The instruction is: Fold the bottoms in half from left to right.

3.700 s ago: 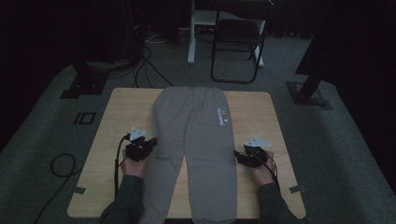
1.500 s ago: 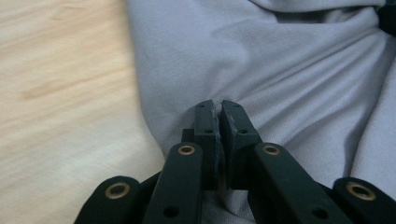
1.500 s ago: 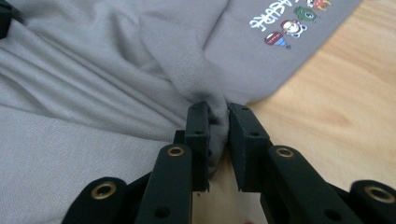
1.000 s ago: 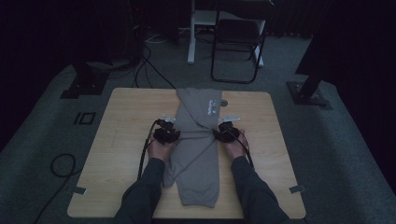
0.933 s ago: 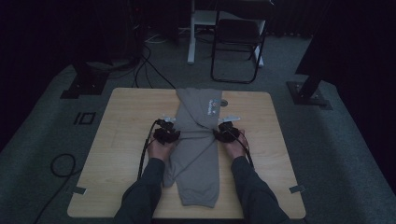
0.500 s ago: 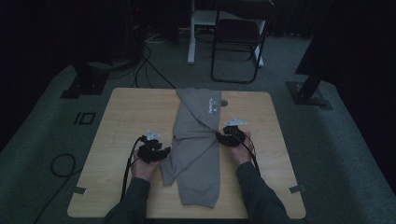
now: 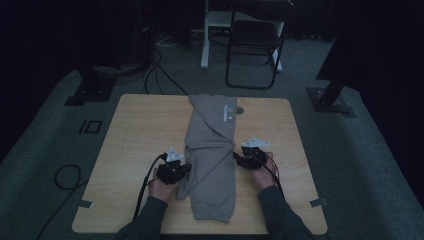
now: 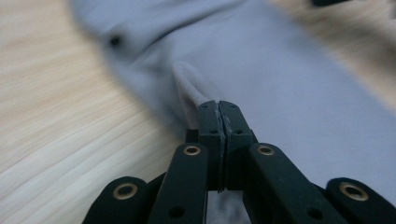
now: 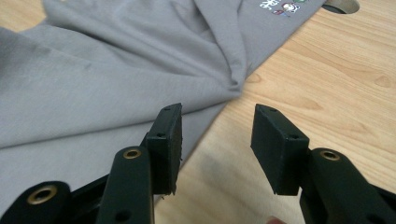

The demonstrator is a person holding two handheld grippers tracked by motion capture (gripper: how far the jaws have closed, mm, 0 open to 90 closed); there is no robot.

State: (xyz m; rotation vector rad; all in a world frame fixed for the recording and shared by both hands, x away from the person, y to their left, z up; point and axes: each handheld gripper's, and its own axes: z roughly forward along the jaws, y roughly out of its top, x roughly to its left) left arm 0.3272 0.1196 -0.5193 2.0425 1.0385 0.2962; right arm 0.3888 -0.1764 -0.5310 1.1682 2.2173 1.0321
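On the near left part of the wooden table [image 7: 135, 130], the left gripper [image 7: 181, 170] rests in the person's left hand [image 7: 162, 187], its tips at the left edge of the grey sweatpants [image 7: 212, 165]. Seen from the left gripper view, its jaws have just been closing and now meet pad to pad; a small ridge of the grey cloth [image 8: 196, 91] runs up to the tips, but whether any of it is pinched between them cannot be told. Down the middle of the table the sweatpants lie folded lengthwise into a narrow strip, waistband at the far edge and leg ends towards the near edge, with a small printed logo [image 7: 228, 113] near the far end. Just right of the strip, the right gripper [image 7: 240, 159] sits in the right hand [image 7: 264, 172]. Its jaws have just been opening further and stand well apart with nothing between them; in the right gripper view the left jaw hangs over the garment's edge and the right jaw over bare wood.
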